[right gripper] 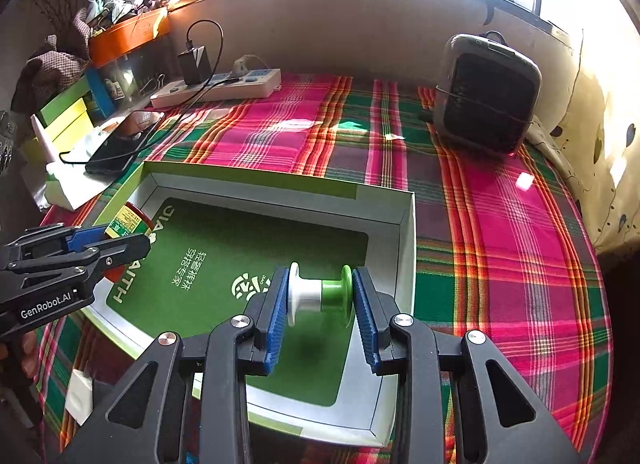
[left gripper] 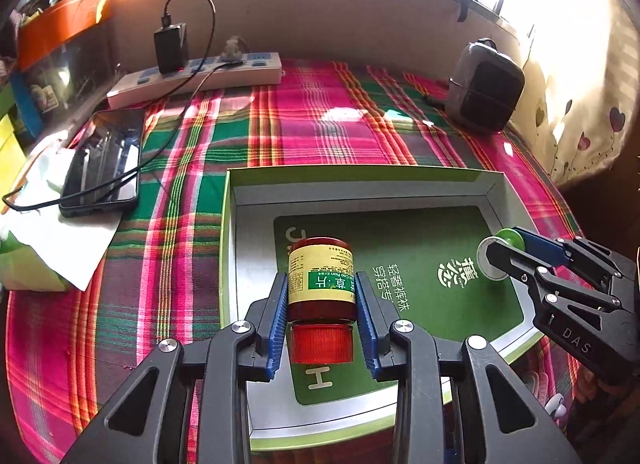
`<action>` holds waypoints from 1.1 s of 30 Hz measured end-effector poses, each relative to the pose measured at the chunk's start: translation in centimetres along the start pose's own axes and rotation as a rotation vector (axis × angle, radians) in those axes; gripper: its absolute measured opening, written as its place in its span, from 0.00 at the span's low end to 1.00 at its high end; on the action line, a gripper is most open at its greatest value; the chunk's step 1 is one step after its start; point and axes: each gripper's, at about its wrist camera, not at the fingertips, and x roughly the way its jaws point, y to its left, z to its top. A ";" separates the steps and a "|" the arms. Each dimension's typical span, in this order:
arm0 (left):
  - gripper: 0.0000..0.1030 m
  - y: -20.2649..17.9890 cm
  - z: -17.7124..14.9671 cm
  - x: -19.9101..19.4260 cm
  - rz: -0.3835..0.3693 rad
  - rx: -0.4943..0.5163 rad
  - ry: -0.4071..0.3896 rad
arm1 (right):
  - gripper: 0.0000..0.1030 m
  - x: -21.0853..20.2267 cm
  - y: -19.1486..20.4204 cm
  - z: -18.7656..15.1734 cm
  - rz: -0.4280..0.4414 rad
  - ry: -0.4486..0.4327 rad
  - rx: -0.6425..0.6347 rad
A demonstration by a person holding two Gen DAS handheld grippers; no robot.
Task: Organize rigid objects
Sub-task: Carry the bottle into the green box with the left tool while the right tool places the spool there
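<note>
I have the left gripper [left gripper: 321, 296] clamped on a red medicine bottle [left gripper: 321, 284], long axis along the fingers, and the right gripper [right gripper: 320, 296] clamped across a white-and-green spool [right gripper: 320, 291], both above the open box [right gripper: 406, 232], bottle on its left side, spool on its right.

Red bottle [left gripper: 321, 288] between left gripper [left gripper: 321, 318] jaws, over box [left gripper: 240, 200].

A red-capped amber bottle [left gripper: 321, 284] and a white-green spool [right gripper: 320, 291] hang above the open green-bottomed box [left gripper: 360, 194].
</note>
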 end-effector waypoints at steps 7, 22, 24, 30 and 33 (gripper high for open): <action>0.30 -0.3 0.0 0.3 0.016 0.011 0.000 | 0.32 0.3 0.4 0.0 -0.016 -0.013 -0.021; 0.30 0.0 0.1 0.3 0.002 -0.015 0.003 | 0.32 0.3 0.2 -0.1 0.007 -0.021 -0.001; 0.30 0.0 0.1 0.3 -0.002 -0.023 0.004 | 0.33 0.3 0.3 -0.1 0.014 -0.020 0.001; 0.36 0.0 0.0 -0.1 -0.009 -0.025 -0.001 | 0.33 0.0 0.5 -0.1 0.023 -0.025 0.007; 0.38 0.0 -0.1 -0.4 -0.007 -0.026 -0.008 | 0.38 -0.3 0.6 -0.2 0.027 -0.034 0.007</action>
